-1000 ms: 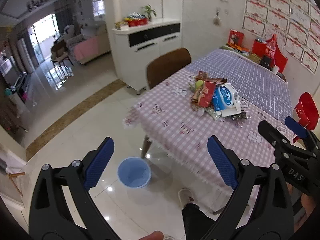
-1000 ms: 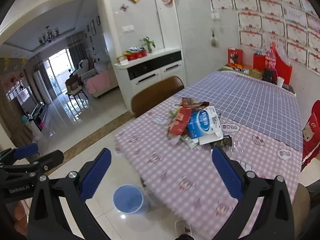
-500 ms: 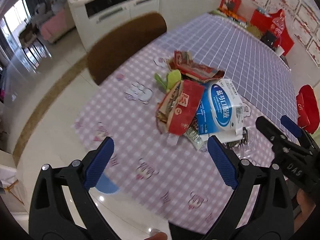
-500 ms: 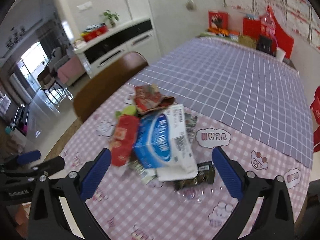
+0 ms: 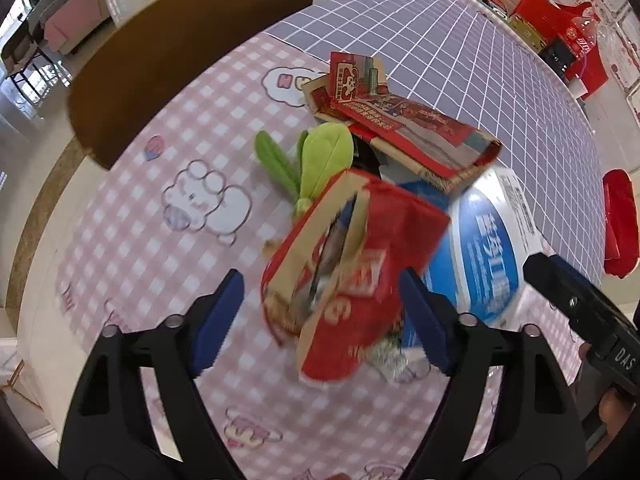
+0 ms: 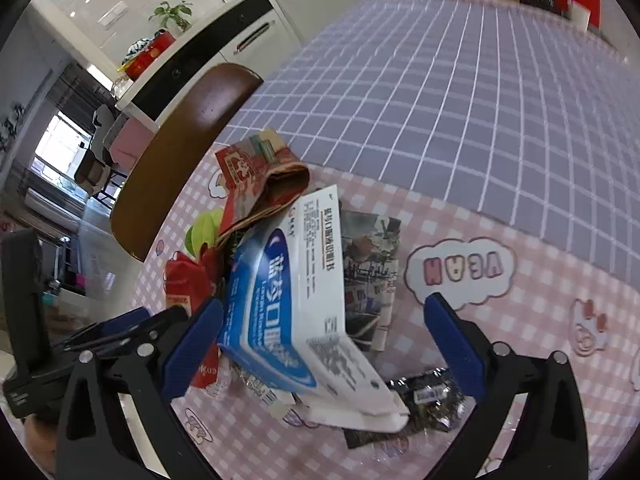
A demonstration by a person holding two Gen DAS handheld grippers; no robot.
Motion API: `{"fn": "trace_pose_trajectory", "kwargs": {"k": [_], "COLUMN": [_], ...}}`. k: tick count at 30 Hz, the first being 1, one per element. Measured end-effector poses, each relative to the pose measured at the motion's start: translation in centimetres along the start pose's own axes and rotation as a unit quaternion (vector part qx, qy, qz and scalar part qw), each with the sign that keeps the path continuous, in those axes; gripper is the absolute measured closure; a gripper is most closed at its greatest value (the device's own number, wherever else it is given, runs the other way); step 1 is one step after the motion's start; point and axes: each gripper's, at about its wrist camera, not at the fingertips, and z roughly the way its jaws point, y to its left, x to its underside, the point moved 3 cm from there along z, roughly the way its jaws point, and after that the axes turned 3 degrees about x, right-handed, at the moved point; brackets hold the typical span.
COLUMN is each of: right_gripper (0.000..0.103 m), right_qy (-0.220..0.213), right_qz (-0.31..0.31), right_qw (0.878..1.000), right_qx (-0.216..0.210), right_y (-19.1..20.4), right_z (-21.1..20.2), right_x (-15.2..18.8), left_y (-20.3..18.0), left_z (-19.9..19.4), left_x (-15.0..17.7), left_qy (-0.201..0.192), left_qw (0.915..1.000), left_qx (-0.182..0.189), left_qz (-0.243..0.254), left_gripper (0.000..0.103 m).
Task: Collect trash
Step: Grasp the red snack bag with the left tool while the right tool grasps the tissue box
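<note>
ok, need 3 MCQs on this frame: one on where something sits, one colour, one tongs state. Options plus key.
1. Where does the green plush toy lie relative to the red snack bag?
A. On the bag's chair side, on the pink cloth
B. Under the blue-and-white box
C. On the purple cloth

2. What colour are the pads of the left tongs?
A. Red
B. Blue
C. Green

3. State of the right tongs?
A. Shut on the box
B. Shut, empty
C. Open, straddling the blue-and-white box

Key: A, the toy lies between the bag and the brown chair; B, blue pads on black arms; C, the pads stand wide apart.
</note>
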Motion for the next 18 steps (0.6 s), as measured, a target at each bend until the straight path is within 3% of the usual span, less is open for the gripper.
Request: {"fn": "trace_pose_trajectory", "kwargs": {"k": [2, 4, 5, 7, 9, 13, 16, 18], "right_gripper": [0.012, 0.035, 0.038, 0.05, 0.062, 0.082, 0.095, 0.096], "right_qy": [0.006, 0.017, 0.023, 0.036, 0.038, 0.038, 0.038, 0.031], "right_qz": [0.007, 0.014, 0.019, 0.024, 0.019, 0.005, 0.001, -0.007], "right_qw": [1.0, 1.0, 0.999, 0.999, 0.998, 0.998, 0.996, 0.996], "right_qx": [-0.011, -0.02, -0.023, -0.032, -0.037, -0.052, -0.076, -0.079], "right_y": [-0.2, -0.5, -0.6, -0.7, -0.4, 0.8, 1.9, 2.8], "right_z": [0.7, 1.4, 1.7, 2.1, 2.1, 0.9, -0.3, -1.6], "right_x": [-0.4, -0.6, -0.5, -0.5, -0.5, -0.4, -0.4, -0.4], "left_y": [0.1, 0.3, 0.3, 0.3, -0.1, -0.9, -1.5, -1.9], "left_z": [0.9, 1.5, 1.9, 2.6, 3.1, 2.0, 0.1, -1.2], "left_x": [-0.6, -1.0, -1.2, -1.3, -1.1, -0.7, -0.1, 0.4], "left_qy": [0.002, 0.0, 0.002, 0.011, 0.023, 0.011, -0.005, -0.017], "left_qw": [1.0, 0.9999, 0.9999, 0.9997, 0.9991, 0.9978, 0.9959, 0.9945], "left_qx": [0.002, 0.004, 0.007, 0.015, 0.024, 0.055, 0.081, 0.093], "left_qz": [0.008, 0.012, 0.013, 0.017, 0.025, 0.037, 0.038, 0.043], "left_gripper": [0.029, 0.029, 0.031, 0.04, 0.063, 0.08, 0.084, 0.085]}}
